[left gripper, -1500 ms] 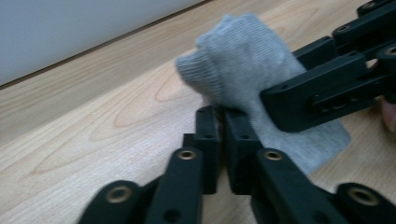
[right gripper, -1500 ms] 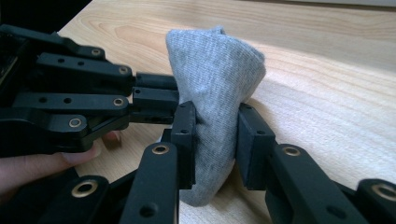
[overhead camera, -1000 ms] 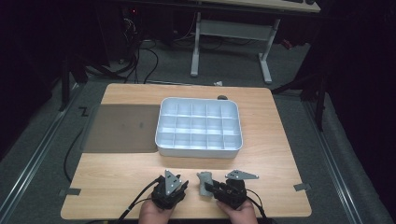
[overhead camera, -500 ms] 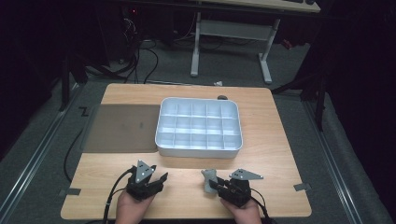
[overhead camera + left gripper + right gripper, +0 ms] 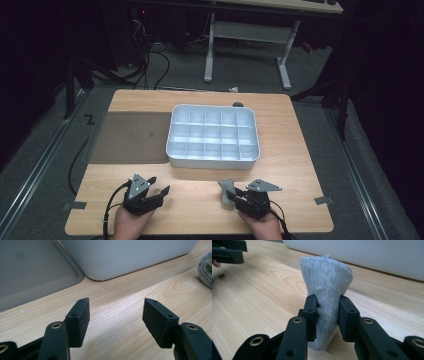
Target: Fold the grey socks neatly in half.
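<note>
Jaws of the right gripper point(image 5: 233, 196) pinched a rolled grey sock point(image 5: 325, 290) just above the tabletop point(image 5: 200, 200), near the white tray point(image 5: 212, 162); the left gripper point(image 5: 116, 315) gaped empty. Held low, the soft roll could slip or unroll when lifted.

On the surface point(image 5: 300, 150), the compartment tray point(image 5: 214, 136) sits at the middle, with the flat mat point(image 5: 131, 137) just beside it on its left. Nearer the person, the left hand-held gripper point(image 5: 159, 192) is at the front left, and the right hand-held gripper point(image 5: 234, 196) at the front right grips a rolled cloth point(image 5: 226, 190) before the tray.
</note>
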Available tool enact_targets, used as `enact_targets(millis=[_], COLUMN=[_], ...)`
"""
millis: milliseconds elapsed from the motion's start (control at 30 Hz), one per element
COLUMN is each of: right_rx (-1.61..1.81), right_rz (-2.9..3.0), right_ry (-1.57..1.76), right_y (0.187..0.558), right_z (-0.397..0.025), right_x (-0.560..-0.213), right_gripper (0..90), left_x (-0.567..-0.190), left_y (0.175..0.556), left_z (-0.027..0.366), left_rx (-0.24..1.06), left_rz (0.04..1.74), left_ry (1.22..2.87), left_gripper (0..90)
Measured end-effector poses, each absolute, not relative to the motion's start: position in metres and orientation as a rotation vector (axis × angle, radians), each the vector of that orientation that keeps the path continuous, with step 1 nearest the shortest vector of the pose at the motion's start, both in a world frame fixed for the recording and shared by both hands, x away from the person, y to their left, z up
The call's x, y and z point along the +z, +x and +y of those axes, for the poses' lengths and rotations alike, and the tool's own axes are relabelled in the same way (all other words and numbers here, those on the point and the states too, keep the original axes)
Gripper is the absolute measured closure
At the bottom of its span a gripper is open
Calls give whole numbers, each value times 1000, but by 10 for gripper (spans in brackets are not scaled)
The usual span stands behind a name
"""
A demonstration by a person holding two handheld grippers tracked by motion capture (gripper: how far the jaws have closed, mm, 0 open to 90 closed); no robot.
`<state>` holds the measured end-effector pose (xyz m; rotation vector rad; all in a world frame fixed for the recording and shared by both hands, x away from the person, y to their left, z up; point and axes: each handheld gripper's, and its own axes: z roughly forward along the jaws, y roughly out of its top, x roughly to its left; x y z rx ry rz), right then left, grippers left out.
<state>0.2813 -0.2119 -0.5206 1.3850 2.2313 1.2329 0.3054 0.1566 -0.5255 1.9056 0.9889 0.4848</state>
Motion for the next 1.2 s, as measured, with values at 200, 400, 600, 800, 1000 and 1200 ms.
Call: enact_targets(millis=[200, 400, 600, 800, 1000, 1200], right_rx=[1060, 921, 810, 736, 639, 551], right_rz=[2257, 2316, 2373, 2436, 2479, 2535], right_ry=[1377, 1349, 1310, 1344, 1319, 1274], right_y=[288, 293, 297, 306, 310, 313], right_z=[-213, -209, -206, -211, -212, -210], right_x=[-509, -499, -491, -485, -481, -476], right_gripper=[712, 711, 711, 711, 710, 710], left_x=[-525, -524, -523, -524, -526, -526], left_y=[305, 300, 299, 298, 298, 297], left_z=[160, 155, 153, 152, 151, 155], left_rx=[430, 413, 408, 392, 384, 394], left_rz=[980, 943, 930, 923, 917, 927], left_ry=[1885, 1897, 1901, 1897, 1909, 1899], left_gripper=[392, 392, 392, 391, 390, 389])
